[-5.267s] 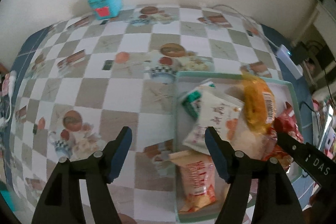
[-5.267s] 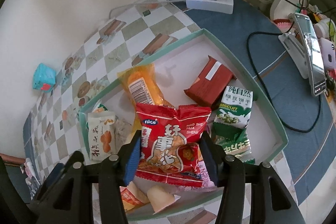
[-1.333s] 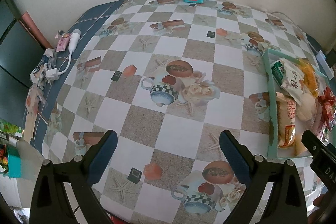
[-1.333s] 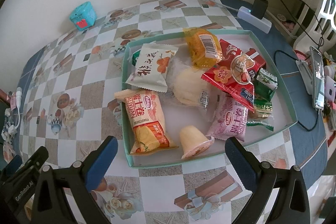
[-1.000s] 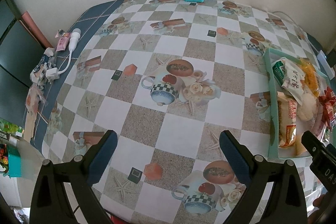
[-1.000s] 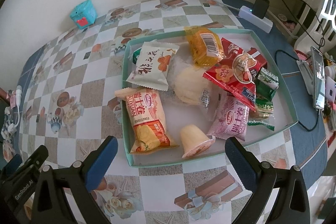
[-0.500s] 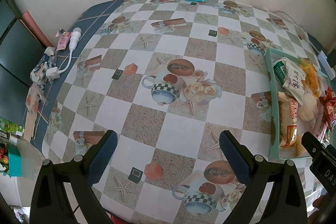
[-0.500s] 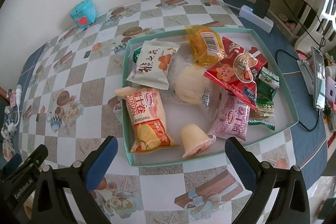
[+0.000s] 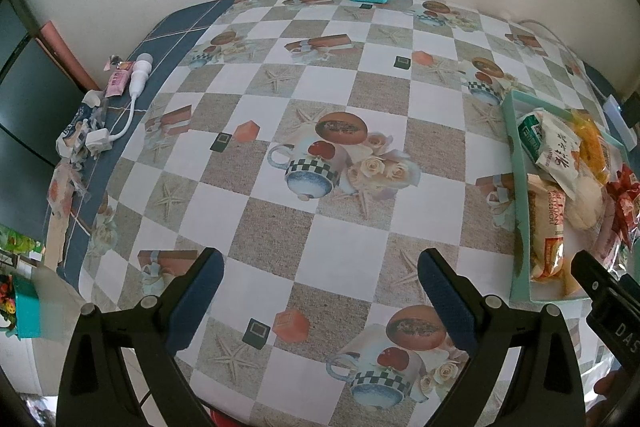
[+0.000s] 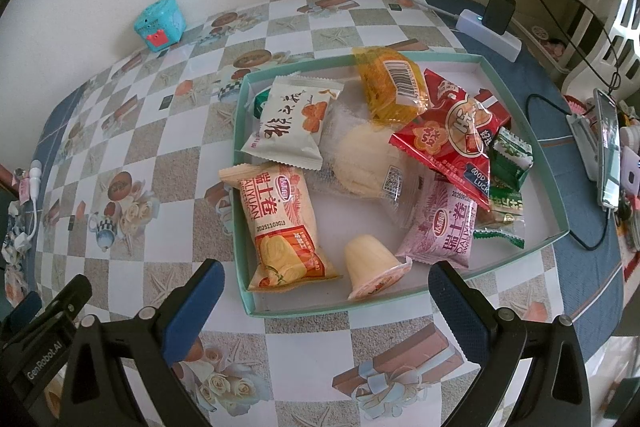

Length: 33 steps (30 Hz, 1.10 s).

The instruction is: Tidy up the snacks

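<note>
Right wrist view is showing me the checked tablecloth (image 10: 132, 131) first, and on it the shallow teal tray (image 10: 558, 183) that is holding all the snacks. I am holding my right gripper (image 10: 326, 301) just short of the tray's near rim, jaws spread wide and gripping nothing. My left gripper (image 9: 320, 287) is likewise spread and empty, hanging over bare cloth with the tray off at its right edge, so I am judging the right hand the nearer one for any further tidying.

Inside the tray, the packets are lying loosely heaped toward the far right corner. The orange-and-cream roll packet (image 10: 280, 223) is lying nearest my left finger, its long axis running away from me, slightly tilted. Beside it the pink roll packet (image 10: 446, 227) is lying ahead of my right finger. The white cracker packet (image 10: 292, 123) and red packet (image 10: 452, 135) are sitting farther back, the yellow barcode packet (image 10: 390, 83) beyond them. Smallest, the jelly cup (image 10: 370, 261) is lying tipped on its side, straight ahead between my fingers.
</note>
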Available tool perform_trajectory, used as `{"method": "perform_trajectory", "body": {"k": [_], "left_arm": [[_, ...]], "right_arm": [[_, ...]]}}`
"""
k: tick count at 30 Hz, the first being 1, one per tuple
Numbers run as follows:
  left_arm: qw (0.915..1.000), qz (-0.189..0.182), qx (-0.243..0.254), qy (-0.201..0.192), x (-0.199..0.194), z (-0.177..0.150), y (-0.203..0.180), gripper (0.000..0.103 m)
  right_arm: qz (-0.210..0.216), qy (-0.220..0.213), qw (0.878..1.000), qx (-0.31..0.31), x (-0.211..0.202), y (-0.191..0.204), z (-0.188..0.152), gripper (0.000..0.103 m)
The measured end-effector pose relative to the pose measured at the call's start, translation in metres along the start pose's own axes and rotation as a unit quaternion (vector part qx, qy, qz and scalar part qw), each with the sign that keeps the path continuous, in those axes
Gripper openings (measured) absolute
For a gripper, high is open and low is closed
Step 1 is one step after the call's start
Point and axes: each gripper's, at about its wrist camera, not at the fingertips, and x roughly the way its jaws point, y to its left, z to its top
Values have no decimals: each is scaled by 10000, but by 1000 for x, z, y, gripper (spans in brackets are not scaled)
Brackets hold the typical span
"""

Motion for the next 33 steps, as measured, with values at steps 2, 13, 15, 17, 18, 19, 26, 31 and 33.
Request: {"method": "perform_trajectory", "body": {"k": [2,13,15,17,18,19,26,31,33], "left_arm": [[10000,12,-3,0,0,0,0,98],[10000,16,-18,5,0,1,0,98],[10000,14,-15,5,0,1,0,98],[10000,14,-14,5,0,0,0,98],[10000,12,-11,3,0,0,0,98],[10000,11,-11,2,0,0,0,98],[10000,10,-9,3,0,1,0,98],[10000,18,-61,21,0,0,2,98],[10000,21,-72,19,0,1,2,98]], "right_arm": [[-1,4,10000,-1,0,0,0,103],[3,13,10000,-8,1,0,0,103],[2,14,10000,-9,1,0,0,103],[4,19,10000,-14,1,0,-1,103],[5,22,10000,-17,1,1,-2,103],[7,26,10000,-22,1,1,-2,103],[10,34,10000,-28,2,1,-1,103],[14,41,10000,-33,2,1,-1,103],[13,45,10000,-32,2,1,-2,103]]}}
